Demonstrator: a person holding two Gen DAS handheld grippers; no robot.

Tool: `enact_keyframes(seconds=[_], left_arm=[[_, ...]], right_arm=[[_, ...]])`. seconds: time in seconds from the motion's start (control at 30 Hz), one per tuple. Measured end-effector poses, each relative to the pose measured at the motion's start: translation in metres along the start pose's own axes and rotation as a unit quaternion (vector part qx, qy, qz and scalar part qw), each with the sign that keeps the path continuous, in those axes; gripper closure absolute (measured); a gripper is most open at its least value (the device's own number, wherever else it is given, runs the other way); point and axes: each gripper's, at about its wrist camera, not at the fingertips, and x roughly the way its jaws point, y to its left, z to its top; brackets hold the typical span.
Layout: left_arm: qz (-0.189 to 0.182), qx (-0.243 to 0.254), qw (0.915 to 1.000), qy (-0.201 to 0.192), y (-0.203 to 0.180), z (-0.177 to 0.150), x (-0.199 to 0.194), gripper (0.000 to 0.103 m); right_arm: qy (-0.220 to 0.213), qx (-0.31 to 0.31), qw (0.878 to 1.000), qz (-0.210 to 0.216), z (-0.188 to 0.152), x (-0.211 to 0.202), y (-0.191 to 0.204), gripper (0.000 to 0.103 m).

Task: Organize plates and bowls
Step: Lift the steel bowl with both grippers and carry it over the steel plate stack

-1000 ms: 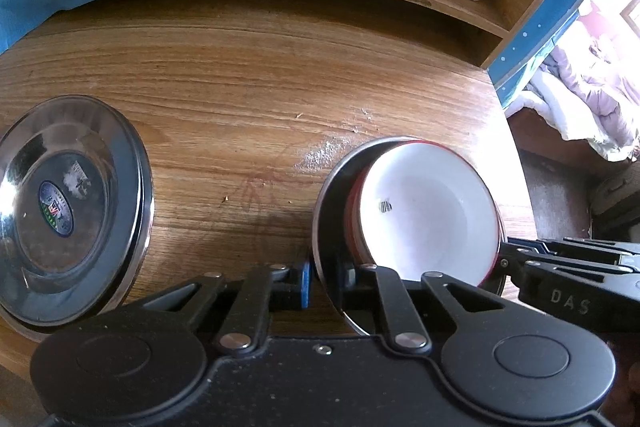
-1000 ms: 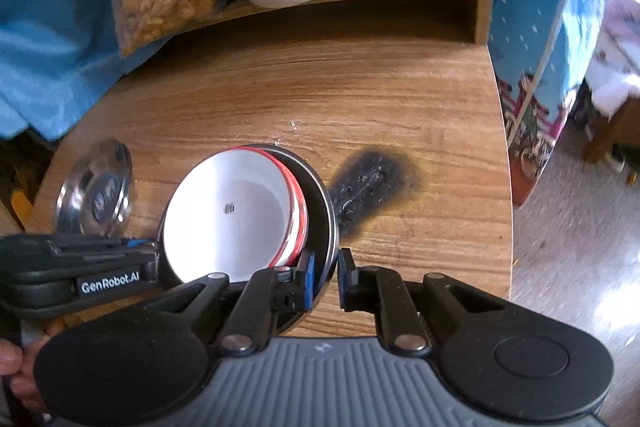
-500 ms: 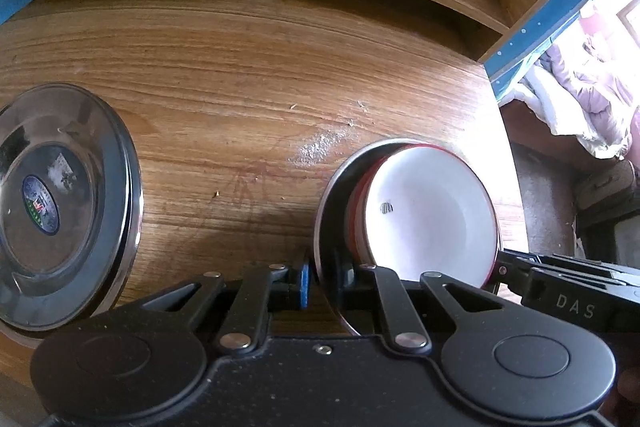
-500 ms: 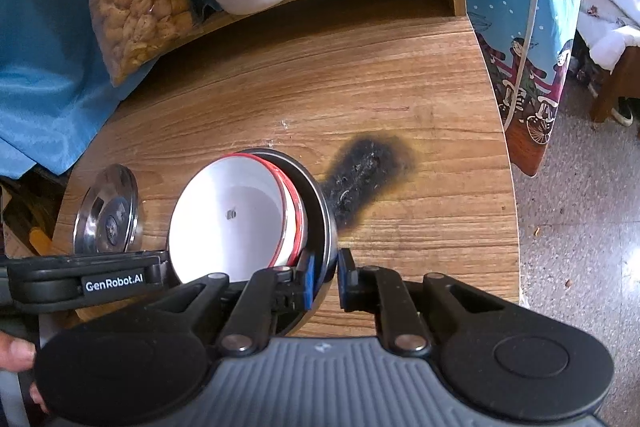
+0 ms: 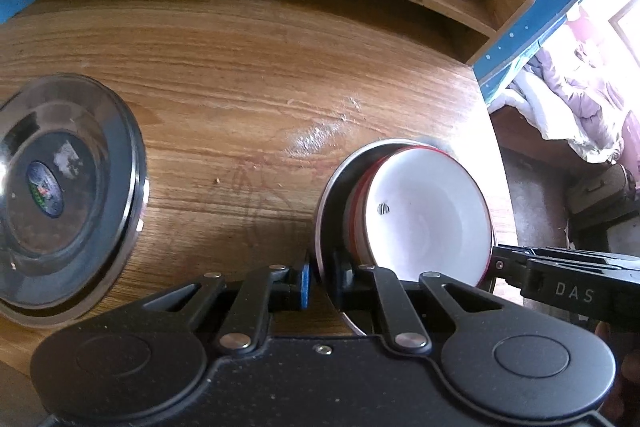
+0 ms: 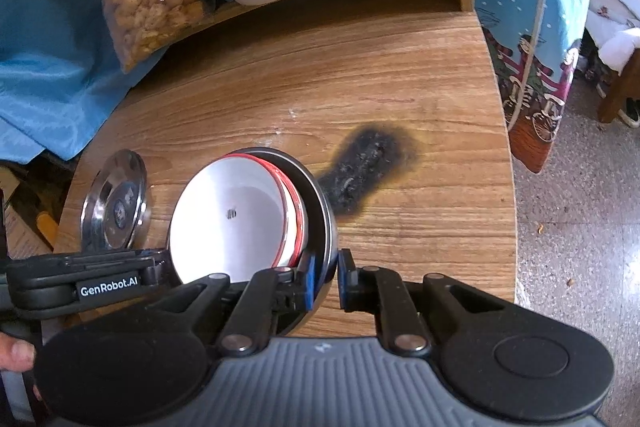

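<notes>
Bowls sit nested over the wooden table [image 5: 240, 67] in the left wrist view: a white bowl [image 5: 428, 215] with a red rim inside a steel bowl [image 5: 332, 195], whose near edge the left gripper [image 5: 322, 279] pinches tight, while a steel plate [image 5: 60, 187] lies well apart at the left. From the right wrist view, the right gripper [image 6: 326, 279] is clamped on the steel bowl's opposite rim, beside a burn mark [image 6: 364, 167] on the table, with the white bowl still nested inside.

White red-rimmed bowl [image 5: 428, 215] in steel bowl [image 5: 332, 195]; wood-grain table [image 5: 248, 75] with black, perhaps scorched, patch [image 6: 368, 167].
</notes>
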Motion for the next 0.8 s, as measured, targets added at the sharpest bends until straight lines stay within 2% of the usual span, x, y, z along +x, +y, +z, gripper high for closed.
enact_keyframes(seconds=[0.43,0.6,0.8], left_arm=[[0.015,-0.076,0.9958,-0.05,0.033,0.001,-0.035,0.095],[0.035,-0.083,0.9933,-0.072,0.043,0.003,-0.049,0.095],[0.043,-0.108,0.9901,-0.079,0.066,0.004,-0.058,0.096]], right_arm=[[0.012,-0.07,0.997,0.034,0.021,0.004,0.04,0.089],[0.018,-0.089,0.995,0.044,0.03,0.009,0.06,0.088],[0.032,-0.107,0.992,0.054,0.038,0.022,0.08,0.088]])
